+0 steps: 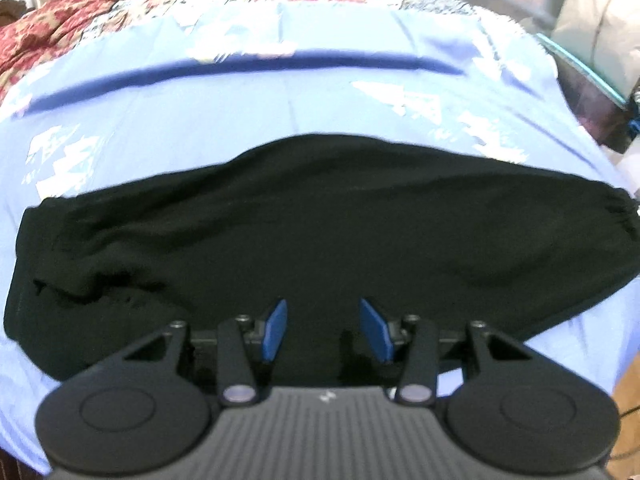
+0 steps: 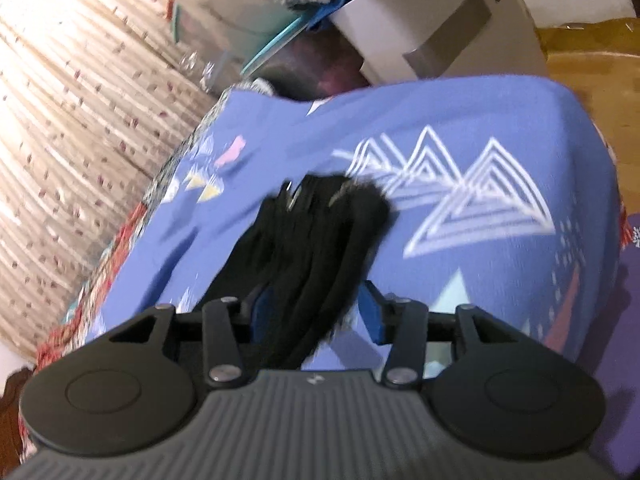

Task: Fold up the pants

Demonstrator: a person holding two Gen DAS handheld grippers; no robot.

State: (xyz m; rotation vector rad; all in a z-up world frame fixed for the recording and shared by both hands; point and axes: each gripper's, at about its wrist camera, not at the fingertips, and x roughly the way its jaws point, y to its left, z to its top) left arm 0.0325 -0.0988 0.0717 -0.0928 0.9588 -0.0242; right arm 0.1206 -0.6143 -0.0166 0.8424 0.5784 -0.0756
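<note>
Lying across the near part of the bed [image 1: 320, 72], the black pants [image 1: 320, 232] stretch from side to side on the blue patterned sheet [image 1: 168, 120], already doubled leg over leg by the look of it. An elastic gathered end sits toward the right edge of the bed, and a rumpled, wider end sits toward the left edge. A red patterned quilt [image 1: 48, 32] covers the far left corner.

The left tongs [image 1: 323, 330] hang just above the near edge of the pants with the blue pads [image 1: 276, 328] spread wide and nothing between them. The right tongs [image 2: 316, 312] have a bunched black end of the pants [image 2: 320, 240] running up between the pads; the left pad is mostly hidden by cloth and a gap shows beside the right pad, so I cannot tell whether they are truly clamped on it.

The cloth looks like soft, matte knit: light, limp and not slippery, with no stiffness of its own. It will likely sag and drag wherever it is unsupported, and layers may slide apart if only the top one is pinched. Good places to take hold are probably the gathered elastic end, where the fabric is thickest, and the corners of the wider end, pinching through all layers. Lifting both ends level should keep the fold from twisting. Nothing here is fragile, though bunching may leave wrinkles.
</note>
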